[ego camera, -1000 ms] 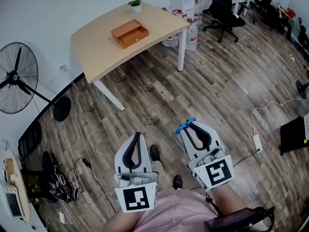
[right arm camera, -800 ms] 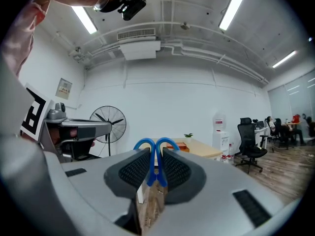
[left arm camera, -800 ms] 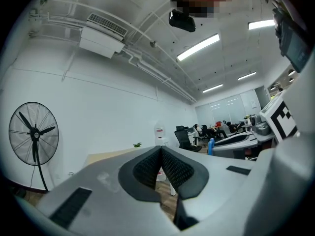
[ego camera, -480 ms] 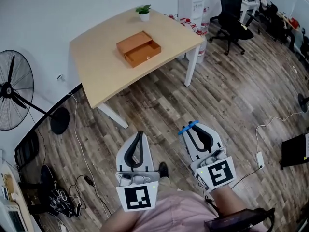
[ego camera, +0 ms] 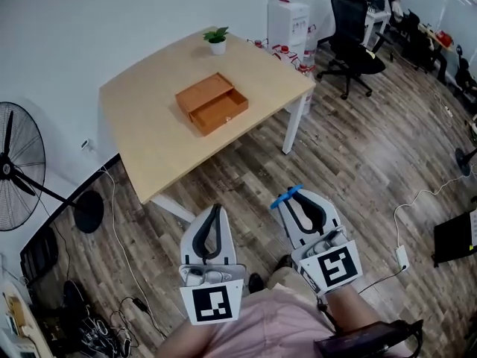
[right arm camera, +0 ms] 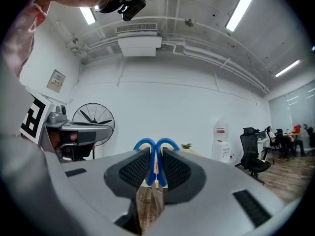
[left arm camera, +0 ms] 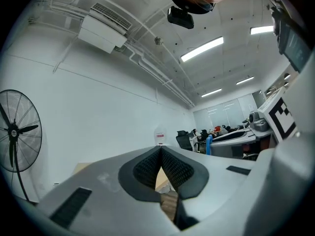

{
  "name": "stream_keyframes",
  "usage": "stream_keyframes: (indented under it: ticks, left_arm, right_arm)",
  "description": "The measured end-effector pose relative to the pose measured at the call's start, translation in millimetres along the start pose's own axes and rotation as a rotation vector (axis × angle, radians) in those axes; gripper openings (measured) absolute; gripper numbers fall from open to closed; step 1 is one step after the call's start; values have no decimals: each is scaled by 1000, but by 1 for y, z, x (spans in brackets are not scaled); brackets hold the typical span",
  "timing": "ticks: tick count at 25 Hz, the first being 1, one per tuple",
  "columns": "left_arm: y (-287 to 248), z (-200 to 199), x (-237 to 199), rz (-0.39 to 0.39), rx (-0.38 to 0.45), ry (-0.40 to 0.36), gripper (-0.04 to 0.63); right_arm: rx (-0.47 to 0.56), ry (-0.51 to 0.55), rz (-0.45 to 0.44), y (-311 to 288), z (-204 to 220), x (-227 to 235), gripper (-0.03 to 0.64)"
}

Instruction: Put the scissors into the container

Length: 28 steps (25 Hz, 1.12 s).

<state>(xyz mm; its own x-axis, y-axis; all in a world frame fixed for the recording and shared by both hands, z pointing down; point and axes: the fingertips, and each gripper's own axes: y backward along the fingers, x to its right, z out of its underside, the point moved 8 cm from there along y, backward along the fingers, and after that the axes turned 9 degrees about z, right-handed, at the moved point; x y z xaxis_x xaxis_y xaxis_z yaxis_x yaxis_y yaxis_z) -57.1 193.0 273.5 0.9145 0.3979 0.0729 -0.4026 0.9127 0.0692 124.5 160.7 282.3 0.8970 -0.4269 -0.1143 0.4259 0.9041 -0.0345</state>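
- The right gripper [ego camera: 292, 203] is clamped on the scissors [ego camera: 286, 196]. Their blue handles sit at the jaw tips, with the long axis crosswise to the jaws; the blades are hidden.
- The right gripper view shows two handle loops [right arm camera: 156, 149] pressed together and rising above the pads, where the head view shows only a slanted blue bar.
- The left gripper [ego camera: 216, 209] has its jaw tips meeting, with nothing between them.
- The container [ego camera: 211, 103], an orange wooden box with its drawer pulled out, sits on a pale table [ego camera: 141, 118], well apart from both grippers.
- The room has a wood-plank floor [ego camera: 358, 140], a standing fan [ego camera: 15, 177], a potted plant [ego camera: 217, 39] and an office chair [ego camera: 354, 32].
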Motion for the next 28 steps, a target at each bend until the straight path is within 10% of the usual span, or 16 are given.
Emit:
stream_keyframes:
  ticks: [11,28]
  left_arm:
    - [-78,27,-9,-17,-68,-4,9]
    - [-248,20,-63,-261,-125,-51,9]
  right_arm:
    - [-1,-19,-41,-68,15,47,81]
    - [24,-54,-329,-268,4,150,81]
